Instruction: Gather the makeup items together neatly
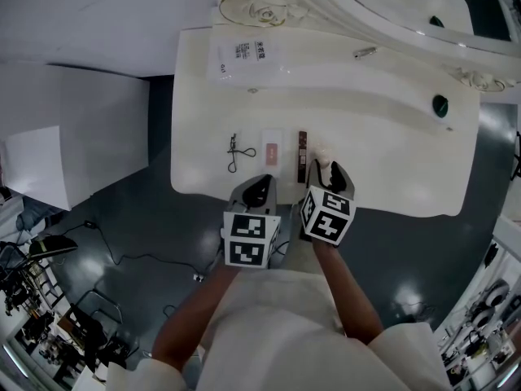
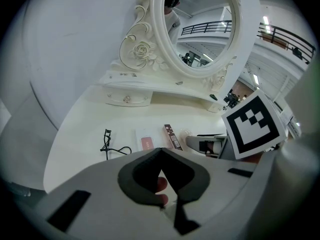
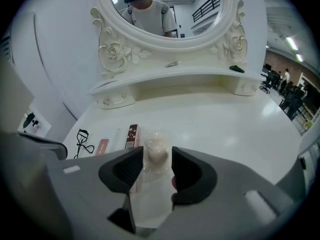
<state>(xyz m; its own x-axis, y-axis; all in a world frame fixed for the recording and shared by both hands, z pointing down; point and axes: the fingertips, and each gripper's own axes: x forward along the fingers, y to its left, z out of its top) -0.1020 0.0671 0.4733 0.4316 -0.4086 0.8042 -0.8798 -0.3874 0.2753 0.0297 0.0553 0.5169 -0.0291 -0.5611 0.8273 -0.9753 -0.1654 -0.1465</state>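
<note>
On the white dressing table (image 1: 383, 145) lie, left to right, a black eyelash curler (image 1: 236, 151), a flat white packet with a pink panel (image 1: 271, 150), a slim dark brown box (image 1: 301, 155) and a beige sponge in clear wrap (image 1: 322, 150). My right gripper (image 1: 326, 169) hovers at the table's front edge. Its jaws stand apart, and the wrapped sponge (image 3: 157, 154) lies between and just beyond the tips, beside the brown box (image 3: 132, 136). My left gripper (image 1: 260, 184) is shut and empty, short of the front edge. From the left gripper (image 2: 161, 156) the curler (image 2: 107, 143) shows ahead to the left.
An ornate oval mirror (image 3: 165, 9) rises behind a raised shelf with a small drawer (image 2: 127, 98). A clear labelled packet (image 1: 242, 55), a small metal piece (image 1: 365, 52) and a dark green object (image 1: 440, 104) lie further back. Grey floor (image 1: 122, 226) surrounds the table.
</note>
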